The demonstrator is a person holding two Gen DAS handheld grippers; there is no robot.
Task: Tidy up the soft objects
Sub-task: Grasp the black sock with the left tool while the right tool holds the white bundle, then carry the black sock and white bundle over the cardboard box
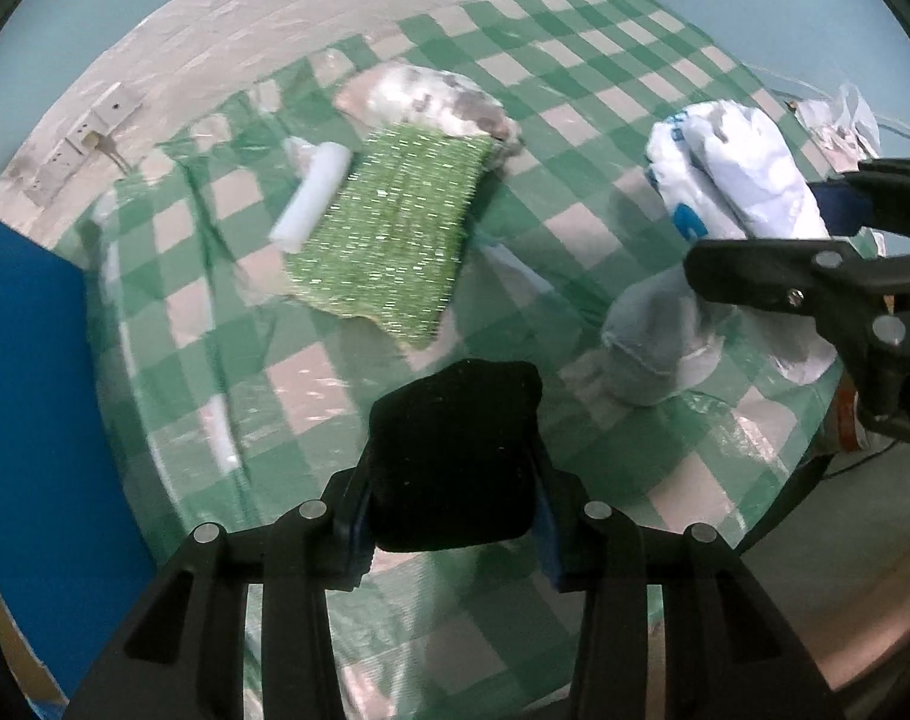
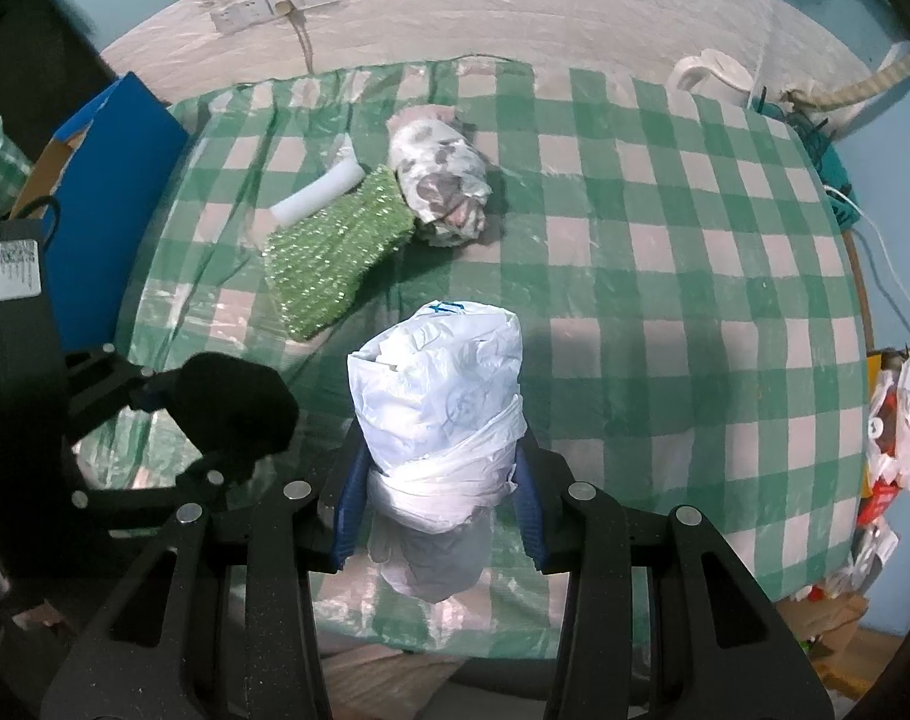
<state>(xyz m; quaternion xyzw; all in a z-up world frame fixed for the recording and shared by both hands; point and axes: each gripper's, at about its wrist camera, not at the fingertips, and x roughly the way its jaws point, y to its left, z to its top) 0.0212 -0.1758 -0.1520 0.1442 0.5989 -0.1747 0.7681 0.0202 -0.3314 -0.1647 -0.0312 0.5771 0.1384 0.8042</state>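
The left gripper point(image 1: 455, 468) is clamped on a black sponge point(image 1: 455, 450), its blue pads pressing both sides so the soft block bulges out ahead of the fingers and hangs above the checked tablecloth point(image 1: 311, 378). The right gripper point(image 2: 440, 480) is closed around a white plastic bag point(image 2: 443, 402) rolled into a bundle; it grips low on the roll, where the plastic is wound tight, likely because that part gives a firmer hold than the loose top. Both loads seem lifted clear of the cloth — probably in transit toward the pile ahead. That pile sits beyond the left gripper and ahead-left of the right one: a green scouring cloth point(image 1: 389, 240), a white foam roll point(image 1: 314, 195) touching its far-left edge, and a patterned bundle point(image 1: 431, 99) at its far end. They lie close together, which suggests the soft things are being gathered there. A blue box point(image 2: 113, 180) stands at the table's left edge — possibly the final container, though I cannot tell.
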